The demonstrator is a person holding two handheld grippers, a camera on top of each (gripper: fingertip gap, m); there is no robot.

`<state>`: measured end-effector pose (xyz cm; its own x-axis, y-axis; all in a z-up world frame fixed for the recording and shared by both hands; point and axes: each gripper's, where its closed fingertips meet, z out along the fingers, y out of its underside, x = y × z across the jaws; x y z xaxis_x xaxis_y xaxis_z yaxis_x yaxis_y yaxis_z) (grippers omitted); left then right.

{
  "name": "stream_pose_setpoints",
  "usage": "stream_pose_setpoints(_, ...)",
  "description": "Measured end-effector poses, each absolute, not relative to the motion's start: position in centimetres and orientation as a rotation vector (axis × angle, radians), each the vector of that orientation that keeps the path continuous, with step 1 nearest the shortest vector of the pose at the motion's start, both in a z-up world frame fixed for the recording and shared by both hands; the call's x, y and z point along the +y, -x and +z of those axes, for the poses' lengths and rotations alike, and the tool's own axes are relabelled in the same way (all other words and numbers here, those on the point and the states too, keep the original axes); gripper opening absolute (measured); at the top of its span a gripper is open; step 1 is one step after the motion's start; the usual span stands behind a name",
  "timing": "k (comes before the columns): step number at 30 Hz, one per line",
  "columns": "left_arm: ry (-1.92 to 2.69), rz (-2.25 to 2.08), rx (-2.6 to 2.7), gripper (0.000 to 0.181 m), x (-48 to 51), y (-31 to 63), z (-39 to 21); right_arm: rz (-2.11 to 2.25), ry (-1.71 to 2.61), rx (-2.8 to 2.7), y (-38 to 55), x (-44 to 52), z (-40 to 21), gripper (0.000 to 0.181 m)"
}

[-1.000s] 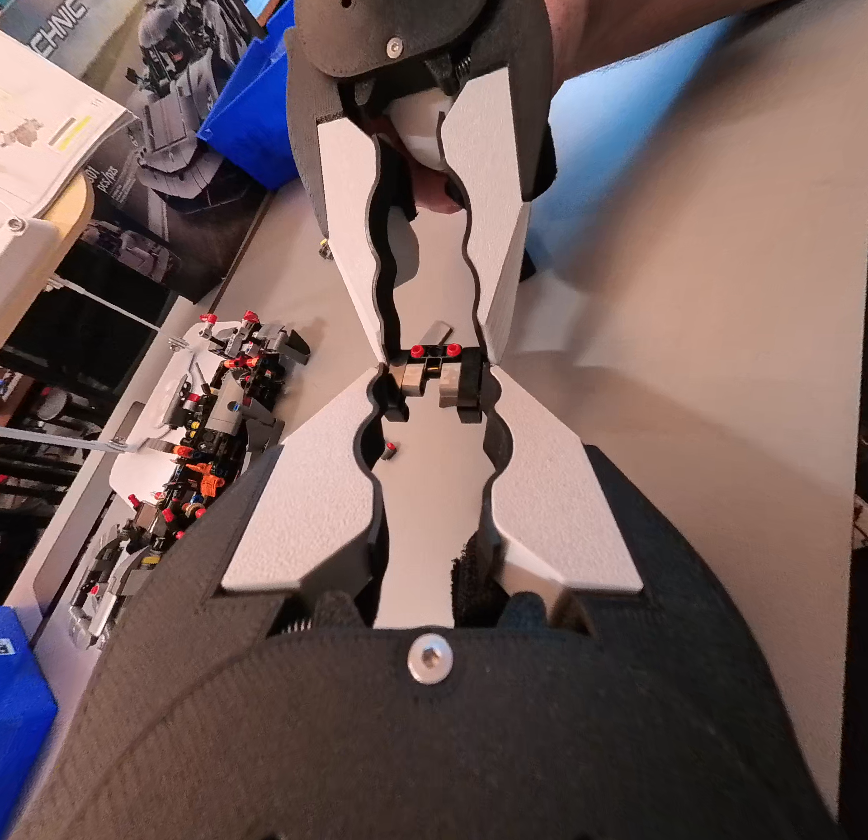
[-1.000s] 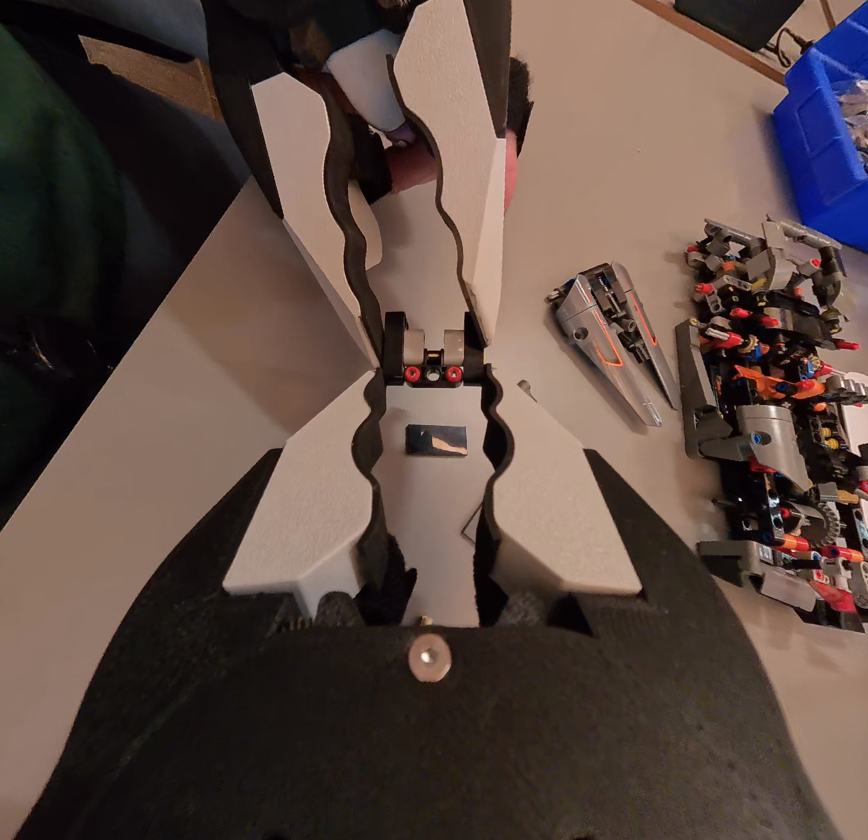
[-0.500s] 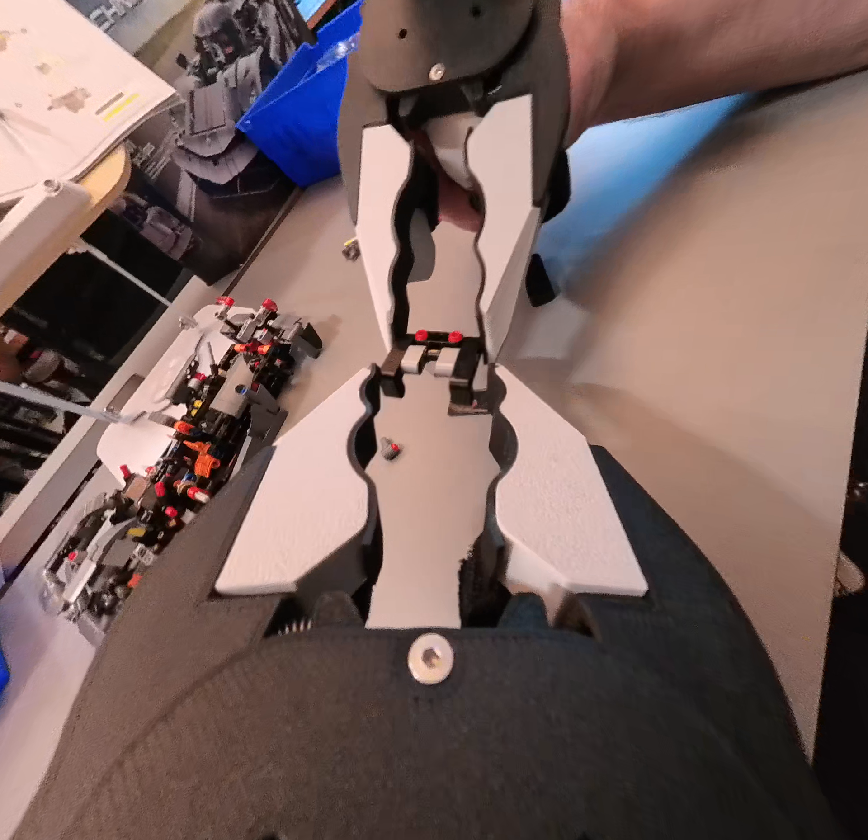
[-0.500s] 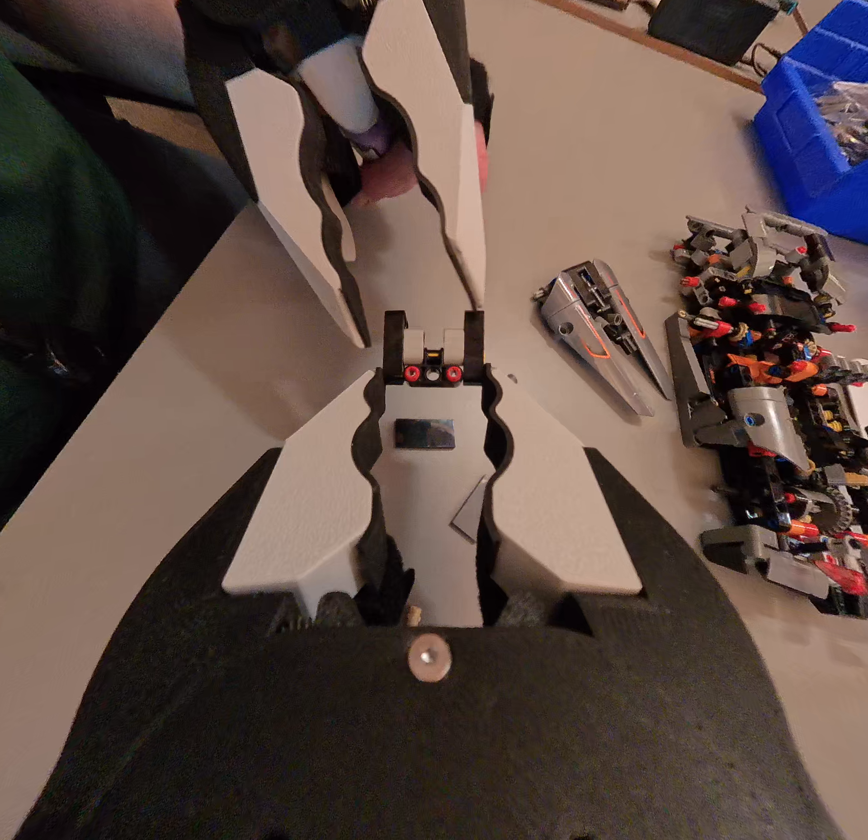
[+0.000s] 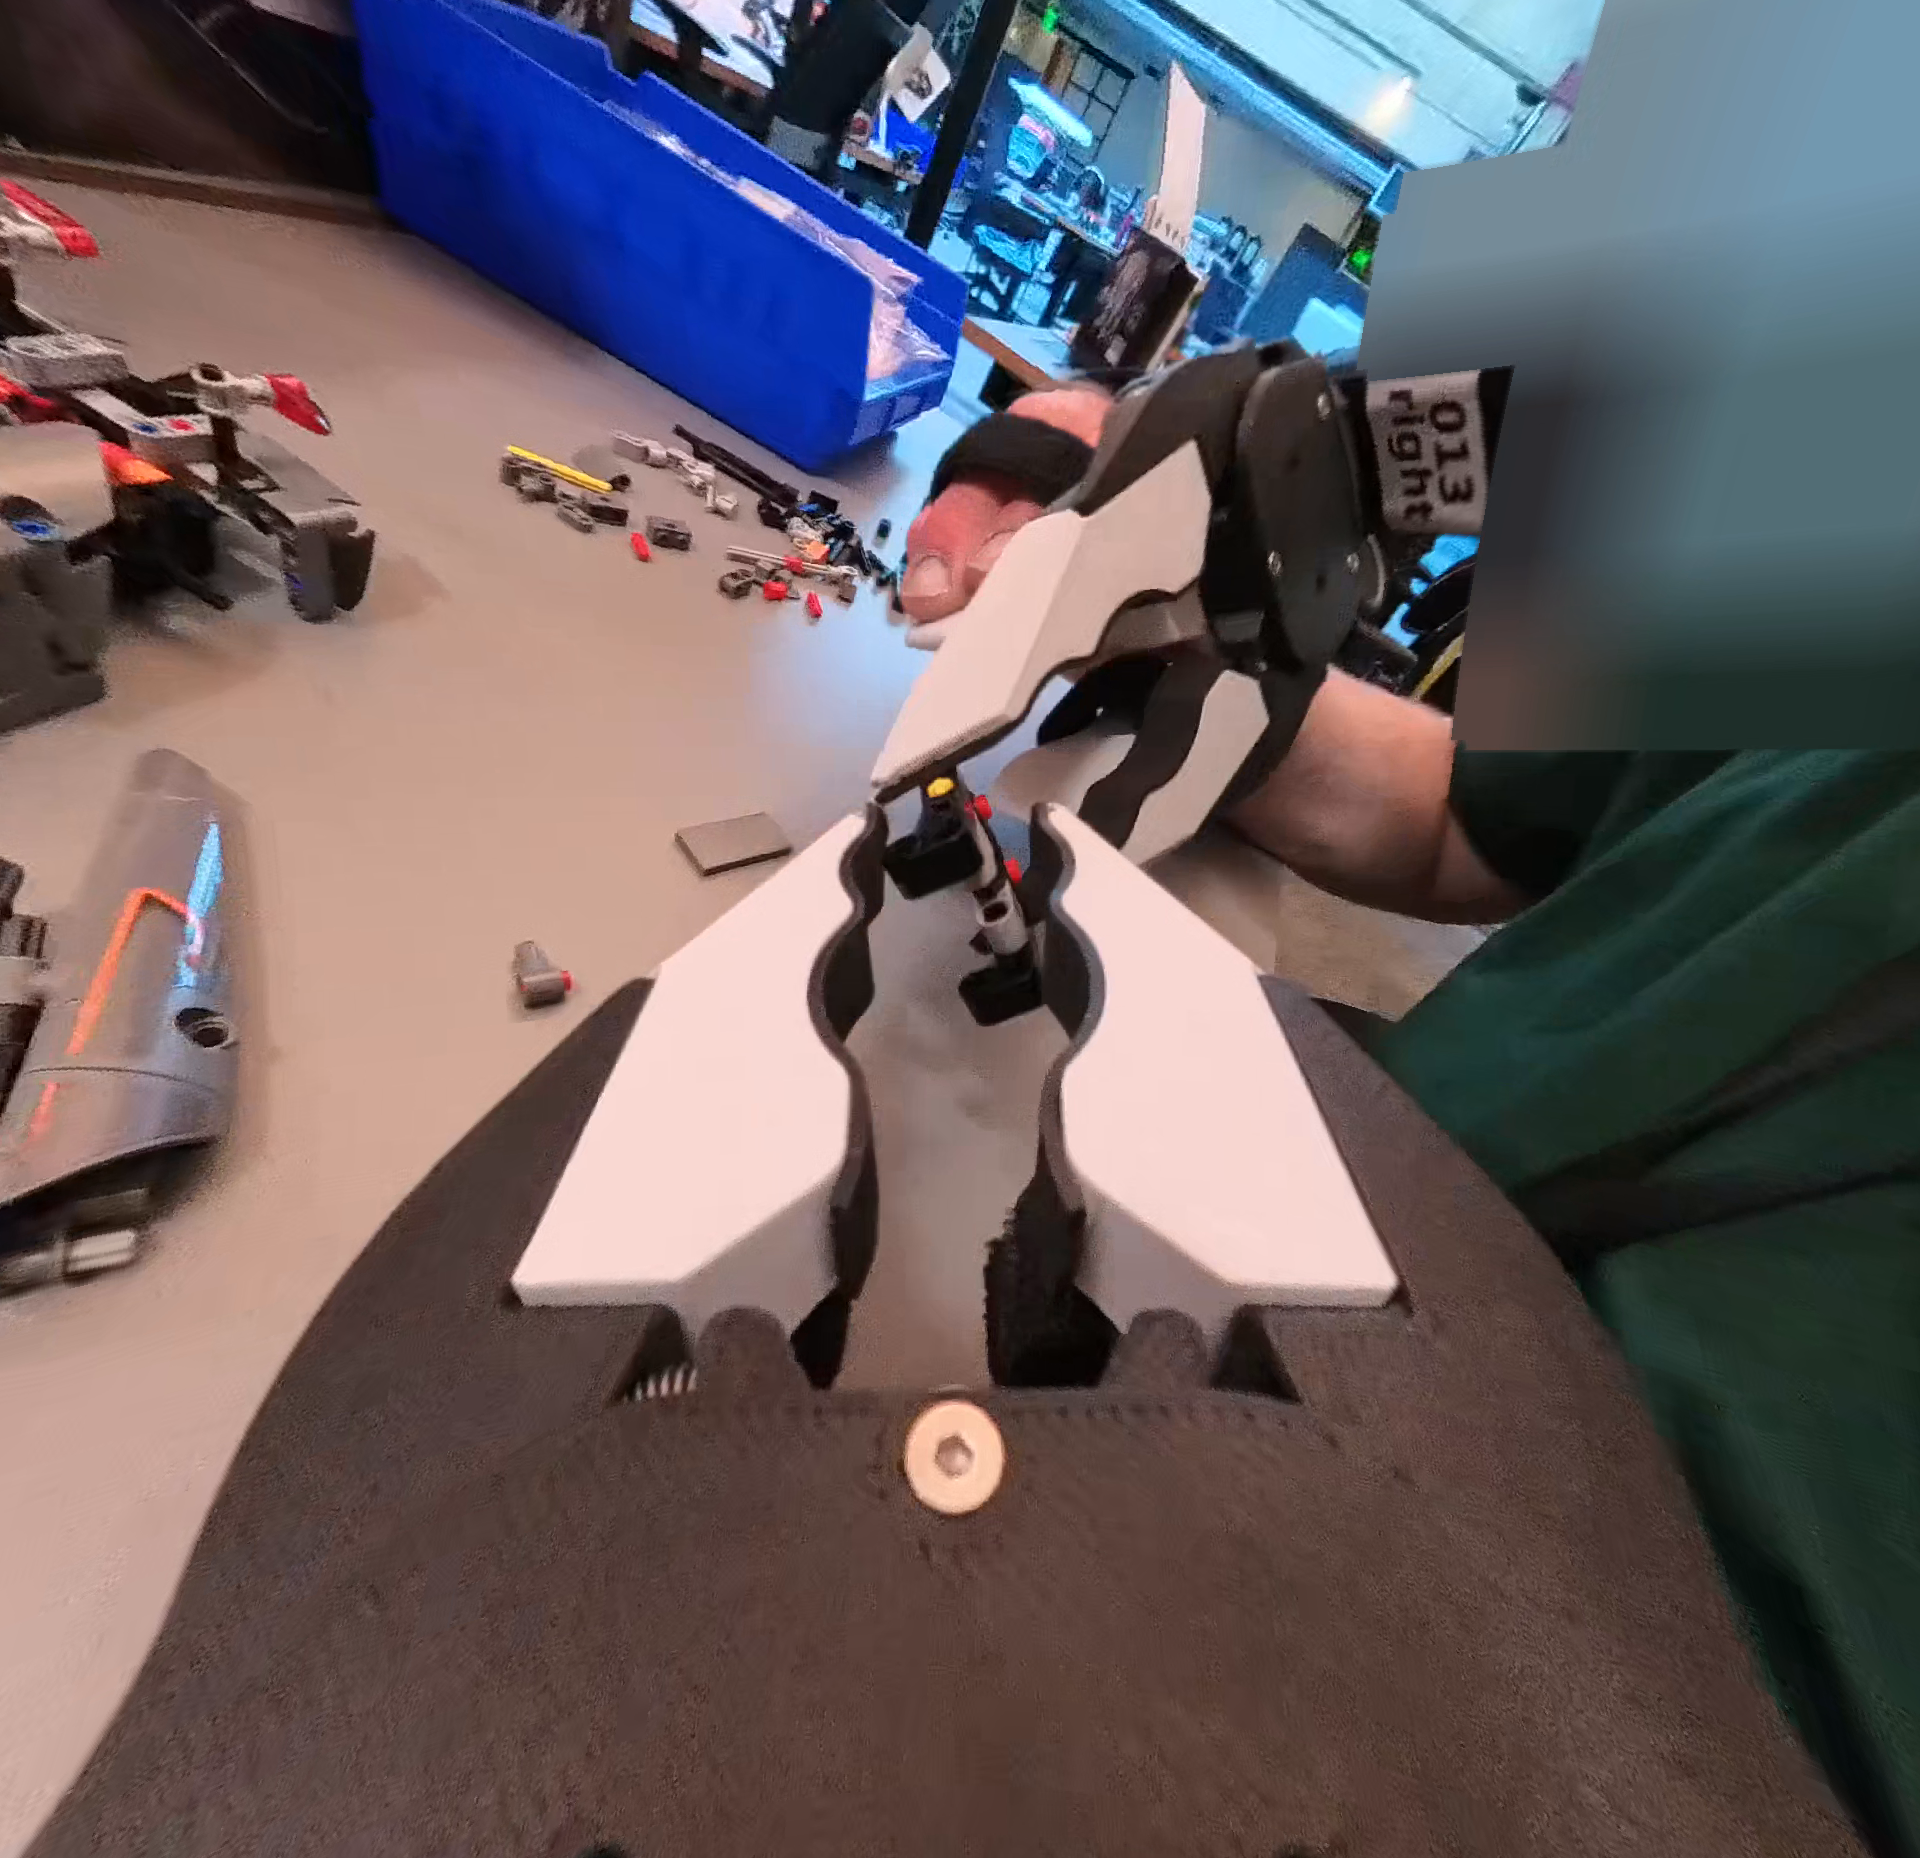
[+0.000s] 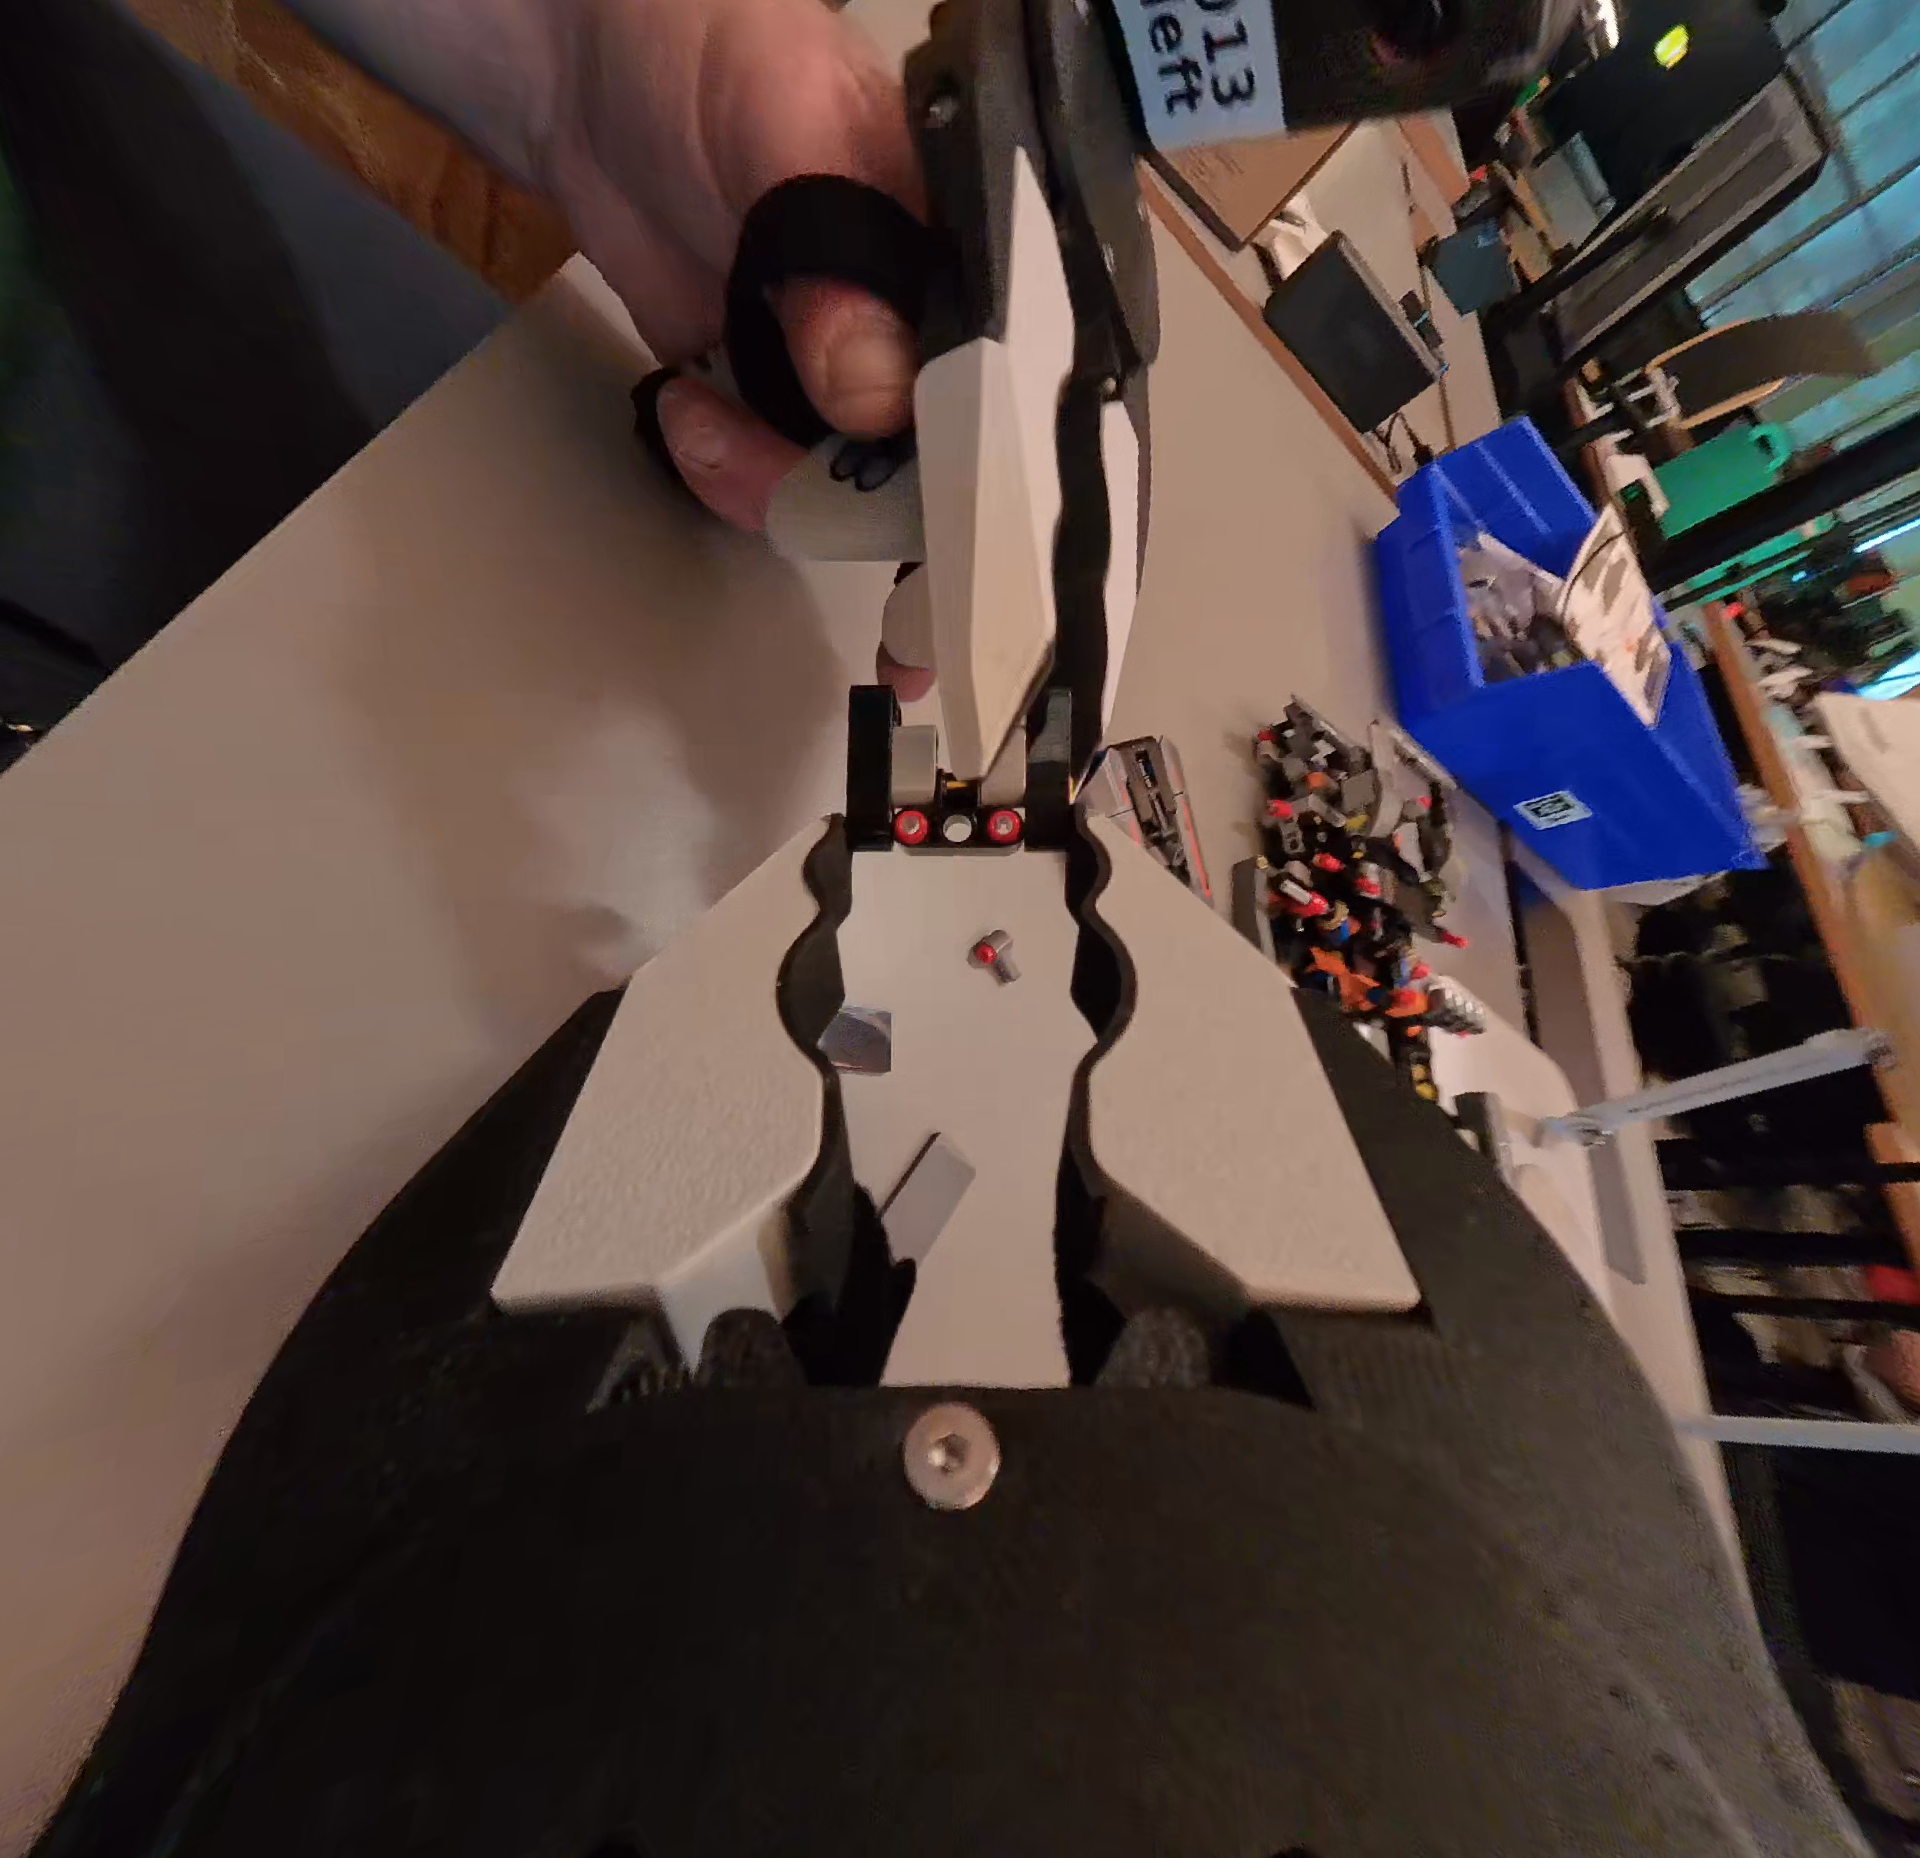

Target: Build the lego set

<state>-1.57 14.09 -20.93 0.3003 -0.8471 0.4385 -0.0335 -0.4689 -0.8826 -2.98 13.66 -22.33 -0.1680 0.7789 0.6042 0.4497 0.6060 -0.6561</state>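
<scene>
A small black and grey lego sub-assembly (image 6: 956, 806) with red pins is held above the grey table (image 6: 416, 769). My right gripper (image 6: 956, 837) is shut on its two black side arms. My left gripper (image 5: 956, 821) comes at it turned about a quarter turn, with its jaws closed in on the sub-assembly (image 5: 966, 878) from the other side. One of the right gripper's fingers (image 5: 997, 645) crosses above the piece in the left wrist view. One of the left gripper's fingers (image 6: 987, 582) shows edge-on in the right wrist view.
On the table lie a small grey piece with a red pin (image 5: 540, 972), a dark flat tile (image 5: 732, 842), a grey wedge panel with an orange stripe (image 5: 135, 977), the large partly built model (image 6: 1351, 873), several loose parts (image 5: 727, 530) and a blue bin (image 5: 644, 229). A person's green sleeve (image 5: 1662, 977) is at right. Only a small space, under 4 cm, lies between the two pairs of fingers. Both grippers' tips are roughly 20 cm from the large partly built model (image 6: 1351, 873).
The left gripper let go and drew back half a second ago. It has now rolled about a quarter turn and closed on the sub-assembly again. The right gripper kept hold throughout.
</scene>
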Motion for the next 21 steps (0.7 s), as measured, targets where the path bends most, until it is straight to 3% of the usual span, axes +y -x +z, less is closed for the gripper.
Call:
stream_pose_setpoints(1, 1.758, -1.250, 0.795, 0.017, 14.2, 1.5, -21.0, 0.371, 0.979, -1.808, 3.1, 13.6, -22.3, 0.040)
stream_pose_setpoints(14, 1.692, -1.193, 0.765, 0.014, 14.9, 2.0, -20.4, 0.297, 0.977, -1.762, 3.0, 14.6, -21.8, 0.040)
stream_pose_setpoints(16, 1.641, -1.092, 0.768, 0.014, 15.3, 2.6, -19.8, 0.336, 1.011, -1.727, 2.8, 15.1, -21.4, 0.054)
stream_pose_setpoints(21, 1.509, -0.784, 0.896, 0.014, 15.6, 3.4, -18.9, 0.383, 1.088, -1.692, 2.3, 16.2, -21.4, 0.053)
